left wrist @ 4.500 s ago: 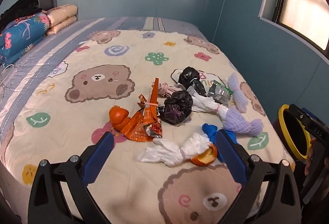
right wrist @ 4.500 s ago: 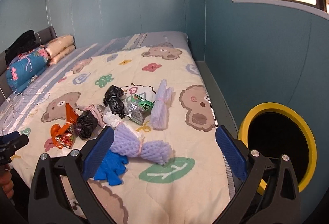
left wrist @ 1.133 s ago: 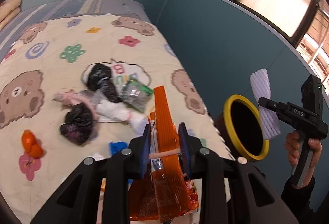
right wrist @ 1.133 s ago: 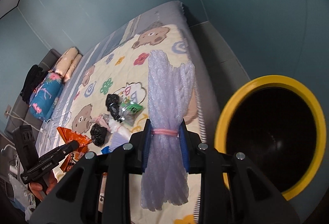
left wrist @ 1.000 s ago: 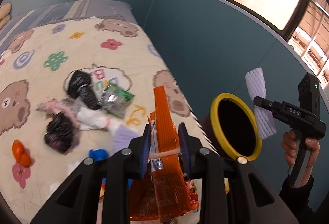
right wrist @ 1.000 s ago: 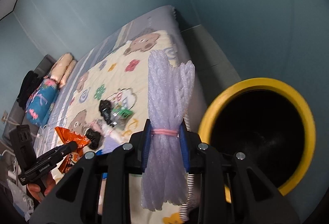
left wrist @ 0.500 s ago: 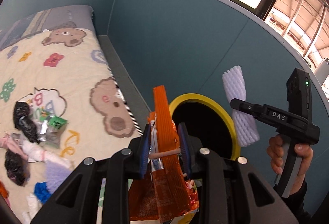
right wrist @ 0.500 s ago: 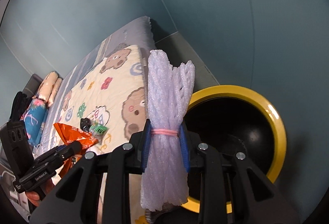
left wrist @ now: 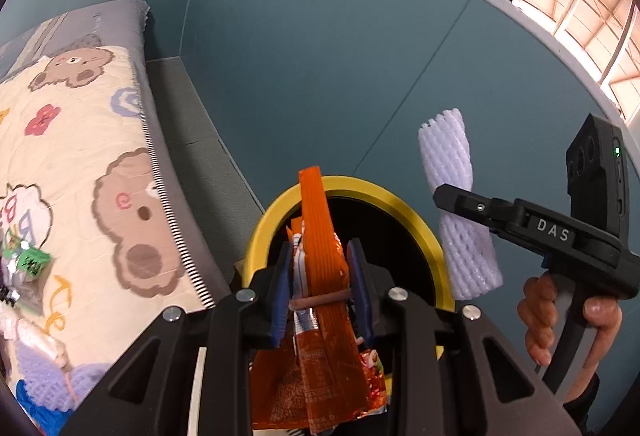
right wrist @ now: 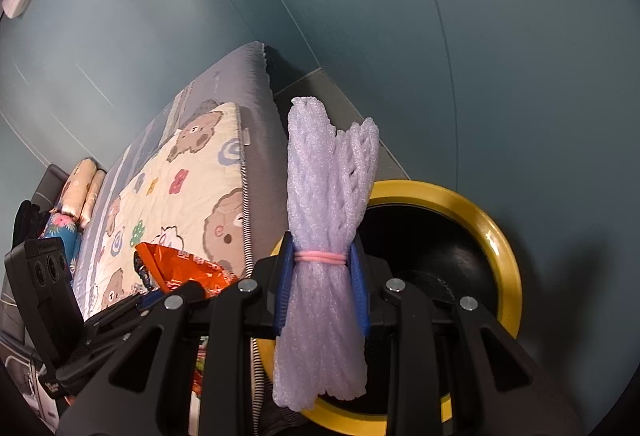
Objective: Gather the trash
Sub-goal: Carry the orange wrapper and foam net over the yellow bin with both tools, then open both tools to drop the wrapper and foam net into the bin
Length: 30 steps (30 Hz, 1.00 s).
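Note:
My left gripper is shut on an orange snack wrapper bound with a rubber band, held in front of the yellow-rimmed black bin. My right gripper is shut on a lilac foam net tied with a pink band, held over the bin's rim. In the left wrist view the right gripper holds the foam net at the bin's right side. The wrapper also shows in the right wrist view.
The bed with a bear-print quilt lies left of the bin. Trash stays on it: a green and silver packet, white tissue, another lilac foam net. A teal wall stands close behind the bin.
Both grippers have swung from the bed toward the bin with their items; the bin now sits straight ahead of both and closer.

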Each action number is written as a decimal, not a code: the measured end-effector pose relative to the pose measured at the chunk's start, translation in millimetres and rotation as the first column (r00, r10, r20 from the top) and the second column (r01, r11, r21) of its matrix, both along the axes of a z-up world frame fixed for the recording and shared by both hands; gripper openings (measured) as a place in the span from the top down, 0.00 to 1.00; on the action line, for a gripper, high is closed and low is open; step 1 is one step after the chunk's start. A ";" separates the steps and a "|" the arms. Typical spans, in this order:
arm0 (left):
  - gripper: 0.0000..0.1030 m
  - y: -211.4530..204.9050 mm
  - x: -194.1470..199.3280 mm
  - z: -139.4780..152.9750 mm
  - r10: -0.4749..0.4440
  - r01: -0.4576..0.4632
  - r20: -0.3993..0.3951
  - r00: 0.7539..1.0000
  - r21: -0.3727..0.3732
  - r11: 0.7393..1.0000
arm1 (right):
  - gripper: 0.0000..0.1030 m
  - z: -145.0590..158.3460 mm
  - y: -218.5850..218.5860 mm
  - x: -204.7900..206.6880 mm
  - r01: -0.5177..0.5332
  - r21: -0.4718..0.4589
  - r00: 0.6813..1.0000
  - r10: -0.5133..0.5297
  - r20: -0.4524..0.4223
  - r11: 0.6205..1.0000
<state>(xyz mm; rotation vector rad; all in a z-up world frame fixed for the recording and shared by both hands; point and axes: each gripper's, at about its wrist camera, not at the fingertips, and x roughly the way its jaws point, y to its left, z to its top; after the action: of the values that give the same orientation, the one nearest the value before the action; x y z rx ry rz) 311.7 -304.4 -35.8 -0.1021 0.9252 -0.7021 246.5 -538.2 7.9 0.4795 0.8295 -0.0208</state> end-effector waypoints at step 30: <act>0.20 9.3 11.3 -21.4 0.068 -0.069 -0.039 0.997 -0.020 0.997 | 0.46 -7.4 -14.1 -16.2 0.098 -0.029 0.995 -0.098 -0.005 0.995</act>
<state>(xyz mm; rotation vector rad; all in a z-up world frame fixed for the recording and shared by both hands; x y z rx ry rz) 323.0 -295.1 -57.3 -0.1656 0.9469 -0.6482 230.2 -552.3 0.6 0.4926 0.8100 -0.1247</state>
